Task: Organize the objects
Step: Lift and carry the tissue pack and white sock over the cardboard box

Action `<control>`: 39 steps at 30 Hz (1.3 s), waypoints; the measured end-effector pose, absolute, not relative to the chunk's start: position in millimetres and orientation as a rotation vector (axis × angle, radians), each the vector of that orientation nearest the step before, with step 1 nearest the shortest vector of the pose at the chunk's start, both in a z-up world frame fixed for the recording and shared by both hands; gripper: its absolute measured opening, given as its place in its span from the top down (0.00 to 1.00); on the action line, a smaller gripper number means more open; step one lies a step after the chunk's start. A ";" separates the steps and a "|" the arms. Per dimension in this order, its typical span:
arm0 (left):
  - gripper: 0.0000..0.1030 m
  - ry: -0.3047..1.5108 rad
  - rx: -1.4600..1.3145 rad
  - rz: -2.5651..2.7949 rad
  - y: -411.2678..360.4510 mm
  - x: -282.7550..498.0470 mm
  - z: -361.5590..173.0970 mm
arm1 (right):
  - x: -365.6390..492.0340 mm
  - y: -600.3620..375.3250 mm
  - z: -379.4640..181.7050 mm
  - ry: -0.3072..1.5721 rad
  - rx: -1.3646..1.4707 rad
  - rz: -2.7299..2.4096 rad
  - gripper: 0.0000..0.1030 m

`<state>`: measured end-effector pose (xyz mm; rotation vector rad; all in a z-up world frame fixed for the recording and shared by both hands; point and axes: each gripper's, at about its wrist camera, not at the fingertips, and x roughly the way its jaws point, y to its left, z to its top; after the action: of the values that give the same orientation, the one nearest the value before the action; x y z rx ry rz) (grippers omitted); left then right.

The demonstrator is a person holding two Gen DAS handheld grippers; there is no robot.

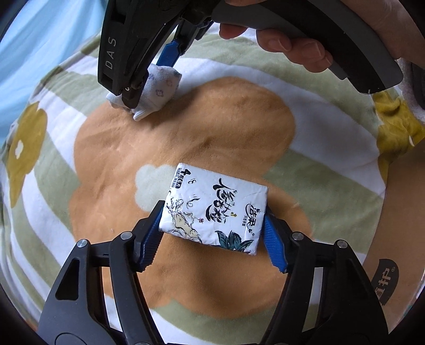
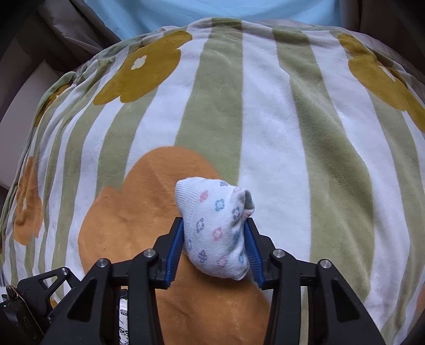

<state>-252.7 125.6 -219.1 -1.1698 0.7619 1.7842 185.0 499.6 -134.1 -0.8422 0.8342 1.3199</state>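
My left gripper [image 1: 212, 225] is shut on a white tissue pack [image 1: 212, 209] with black Chinese lettering, held just over the orange flower of the blanket [image 1: 212, 119]. My right gripper [image 2: 213, 233] is shut on a rolled white sock [image 2: 215, 228] with small pink and blue flowers, low over the blanket [image 2: 265, 119]. In the left wrist view the right gripper [image 1: 148, 87] and its sock [image 1: 156, 90] sit at the upper left, beyond the tissue pack. A corner of the tissue pack [image 2: 123, 318] shows at the bottom left of the right wrist view.
The striped green-and-white blanket with mustard and orange flowers covers the whole surface. A light blue sheet [image 2: 212, 10] lies beyond its far edge. Grey-brown furniture [image 2: 39, 53] borders the left. A brown surface with a dark label [image 1: 385, 278] lies at the right.
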 end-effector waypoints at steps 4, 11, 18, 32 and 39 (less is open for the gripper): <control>0.37 0.765 -1.156 1.801 125.1 -244.6 -210.6 | 182.2 495.4 -125.9 0.831 -0.829 1.325 0.60; 0.37 0.793 -1.120 1.846 126.4 -233.3 -176.9 | 169.5 480.5 -100.8 0.794 -0.819 1.343 0.61; 0.37 0.770 -1.086 1.961 116.6 -215.2 -127.9 | 151.8 446.8 -49.2 0.735 -0.778 1.370 0.61; 0.37 0.586 -1.043 2.220 66.0 -131.7 -36.3 | 96.9 311.9 34.2 0.545 -0.737 1.430 0.61; 0.37 0.451 -1.034 2.338 30.5 -84.8 -18.1 | 78.8 240.2 41.8 0.499 -0.735 1.438 0.61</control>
<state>-84.8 30.5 -18.1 -1.0341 0.4506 2.3379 78.8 240.2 41.8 -0.7350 0.4990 1.4382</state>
